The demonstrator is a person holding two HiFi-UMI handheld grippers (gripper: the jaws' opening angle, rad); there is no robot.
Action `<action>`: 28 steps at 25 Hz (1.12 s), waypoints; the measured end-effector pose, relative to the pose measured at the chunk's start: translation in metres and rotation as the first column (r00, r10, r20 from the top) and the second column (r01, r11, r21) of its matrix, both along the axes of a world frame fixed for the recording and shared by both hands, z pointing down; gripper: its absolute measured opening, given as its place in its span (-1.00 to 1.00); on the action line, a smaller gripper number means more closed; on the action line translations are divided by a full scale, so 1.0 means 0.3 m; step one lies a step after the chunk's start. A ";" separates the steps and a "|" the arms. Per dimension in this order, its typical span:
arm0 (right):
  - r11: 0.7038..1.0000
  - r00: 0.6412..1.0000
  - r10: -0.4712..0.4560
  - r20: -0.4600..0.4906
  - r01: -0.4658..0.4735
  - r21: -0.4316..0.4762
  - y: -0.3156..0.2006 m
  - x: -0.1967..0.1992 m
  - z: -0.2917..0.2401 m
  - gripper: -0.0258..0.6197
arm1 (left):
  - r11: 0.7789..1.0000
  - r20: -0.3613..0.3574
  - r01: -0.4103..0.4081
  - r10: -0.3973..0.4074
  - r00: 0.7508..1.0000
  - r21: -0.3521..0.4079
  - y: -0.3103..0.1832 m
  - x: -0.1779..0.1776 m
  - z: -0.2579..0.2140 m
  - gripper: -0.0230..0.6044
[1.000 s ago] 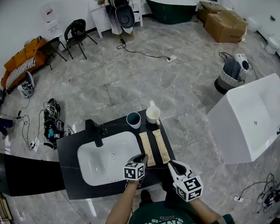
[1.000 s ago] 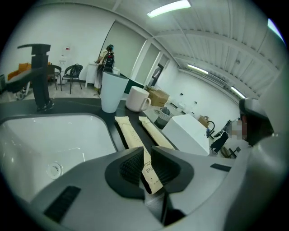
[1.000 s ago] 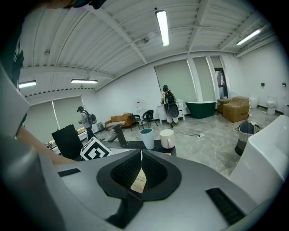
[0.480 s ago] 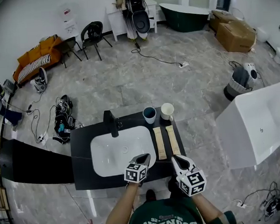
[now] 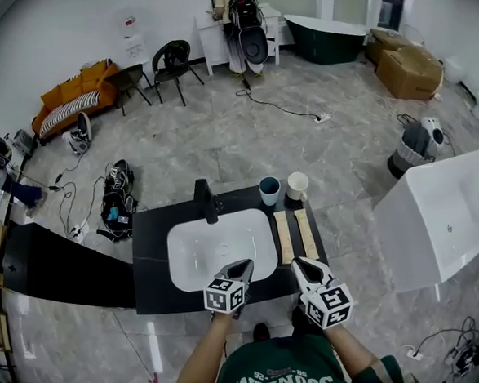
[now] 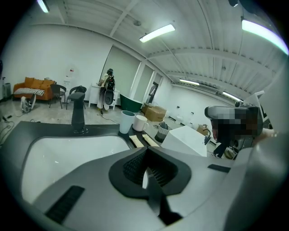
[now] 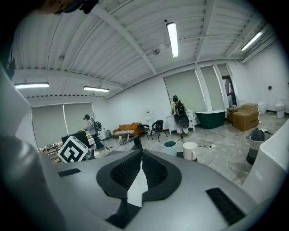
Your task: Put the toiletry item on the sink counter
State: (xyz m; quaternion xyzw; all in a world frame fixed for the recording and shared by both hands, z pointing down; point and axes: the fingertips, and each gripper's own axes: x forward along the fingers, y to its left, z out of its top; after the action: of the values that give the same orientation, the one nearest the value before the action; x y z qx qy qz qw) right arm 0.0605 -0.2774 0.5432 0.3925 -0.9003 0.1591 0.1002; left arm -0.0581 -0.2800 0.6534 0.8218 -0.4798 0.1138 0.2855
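1. The toiletry stuff looks like two flat tan packets lying on the black sink counter [image 5: 148, 234], in the strip right of the white basin [image 5: 219, 245]. I'll call them the left packet [image 5: 283, 237] and the right packet [image 5: 306, 233].
2. Both are long and narrow, with the long axis running from the person's edge of the counter toward the back, where the cups are. They lie parallel, side by side, with a thin dark gap between them. I can't tell which end is the "top" on either one; they look the same at both ends.
3. Looks-wise they're plain tan/beige, flat and rectangular. If there's any print, it's too small to read. In the left gripper view they show as two pale strips [image 6: 135, 140] just in front of the cups.
4. Past their far ends are a teal cup [image 5: 270, 190] and a white cup [image 5: 297, 185], both upright and next to each other. The black faucet [image 5: 205, 201] stands behind the basin.
5. The left gripper [image 5: 241, 267] hangs over the front rim of the basin, jaws pressed together with nothing between them.
6. The right gripper [image 5: 300, 264] is over the front right of the counter, near the packets' near ends but not touching them. Its jaws meet at the tips and it's empty too.
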 end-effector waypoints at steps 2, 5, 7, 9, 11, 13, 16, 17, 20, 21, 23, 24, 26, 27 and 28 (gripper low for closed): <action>1.000 1.000 -0.015 -0.002 0.015 0.016 0.024 -0.020 -0.007 -0.79 | 1.000 -0.001 0.002 -0.002 1.000 0.009 0.029 -0.008 -0.011 -0.89; 0.999 1.000 -0.028 -0.010 0.028 0.022 0.042 -0.047 -0.011 -0.79 | 1.000 -0.002 0.004 -0.004 1.000 0.023 0.062 -0.022 -0.027 -0.89; 0.999 0.999 -0.032 -0.014 0.032 0.026 0.052 -0.064 -0.016 -0.79 | 0.999 -0.008 0.012 -0.011 1.000 0.038 0.078 -0.037 -0.047 -0.89; 0.999 0.999 -0.036 -0.018 0.037 0.028 0.063 -0.080 -0.021 -0.79 | 0.999 -0.011 0.015 -0.014 1.000 0.048 0.092 -0.049 -0.066 -0.89; 0.999 0.999 -0.042 -0.022 0.042 0.028 0.075 -0.090 -0.022 -0.79 | 0.999 -0.012 0.015 -0.014 1.000 0.053 0.103 -0.057 -0.078 -0.89; 0.998 0.998 -0.049 -0.026 0.050 0.028 0.086 -0.096 -0.019 -0.79 | 0.998 -0.009 0.014 -0.014 1.000 0.056 0.110 -0.060 -0.085 -0.89; 0.998 0.998 -0.058 -0.033 0.059 0.028 0.100 -0.103 -0.016 -0.79 | 0.998 -0.002 0.010 -0.010 1.000 0.057 0.118 -0.065 -0.087 -0.89; 0.998 0.998 -0.059 -0.035 0.060 0.029 0.104 -0.105 -0.017 -0.79 | 0.998 -0.003 0.011 -0.010 1.000 0.057 0.121 -0.068 -0.088 -0.89; 0.998 0.998 -0.052 -0.043 0.054 0.036 0.110 -0.104 -0.024 -0.79 | 0.998 -0.005 0.012 -0.012 1.000 0.059 0.127 -0.076 -0.096 -0.89; 0.998 0.998 -0.050 -0.046 0.052 0.039 0.110 -0.103 -0.028 -0.79 | 0.998 -0.005 0.013 -0.012 1.000 0.061 0.127 -0.079 -0.100 -0.89; 0.998 0.998 -0.047 -0.050 0.050 0.044 0.112 -0.104 -0.037 -0.79 | 0.998 -0.007 0.016 -0.015 1.000 0.063 0.129 -0.086 -0.107 -0.89; 0.998 0.998 -0.047 -0.051 0.049 0.045 0.115 -0.105 -0.040 -0.79 | 0.998 -0.008 0.017 -0.016 1.000 0.064 0.130 -0.089 -0.109 -0.89; 0.998 0.997 -0.049 -0.052 0.051 0.045 0.123 -0.109 -0.042 -0.79 | 0.998 -0.007 0.016 -0.016 1.000 0.065 0.136 -0.094 -0.110 -0.89; 0.998 0.997 -0.051 -0.053 0.053 0.046 0.127 -0.112 -0.040 -0.79 | 0.998 -0.005 0.016 -0.016 1.000 0.066 0.139 -0.096 -0.109 -0.89; 0.997 0.997 -0.054 -0.054 0.056 0.046 0.132 -0.115 -0.039 -0.79 | 0.998 -0.003 0.016 -0.016 1.000 0.066 0.142 -0.098 -0.107 -0.89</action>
State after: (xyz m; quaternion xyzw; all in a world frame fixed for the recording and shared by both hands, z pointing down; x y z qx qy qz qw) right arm 0.0260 -0.2378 0.5314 0.3741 -0.9113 0.1243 0.1188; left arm -0.0876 -0.2375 0.6213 0.8271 -0.4896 0.0945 0.2595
